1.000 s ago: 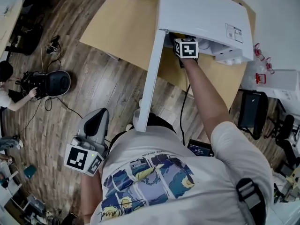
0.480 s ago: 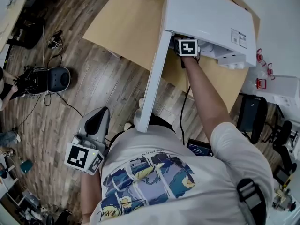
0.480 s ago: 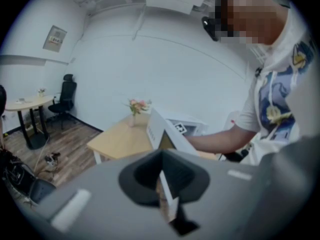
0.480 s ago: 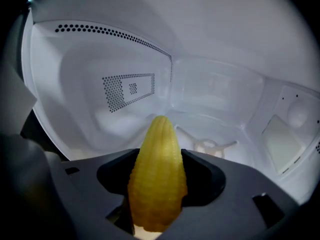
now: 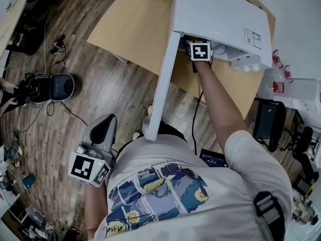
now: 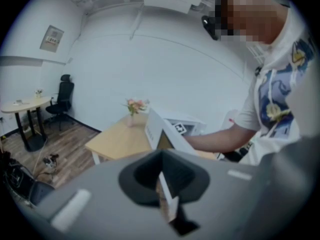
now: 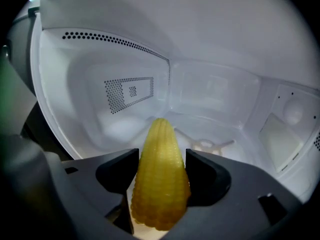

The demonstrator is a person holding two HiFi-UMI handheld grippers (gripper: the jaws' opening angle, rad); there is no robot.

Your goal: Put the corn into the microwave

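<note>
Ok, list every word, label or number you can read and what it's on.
No text is legible.
Sticker on the microwave's top: too small.
Small print on the T-shirt: too small.
Small dark screen: blurred.
Marker cube: square pattern only, no letters.

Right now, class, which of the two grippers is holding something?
The right gripper: its jaws clamp a yellow corn cob inside the white microwave. The left gripper has jaws shut on nothing.

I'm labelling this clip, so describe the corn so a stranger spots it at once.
Start at the white microwave on the tan table, door open. The right gripper reaches into its cavity; the corn is the yellow cob clamped in it, the only coloured thing in that white interior.
</note>
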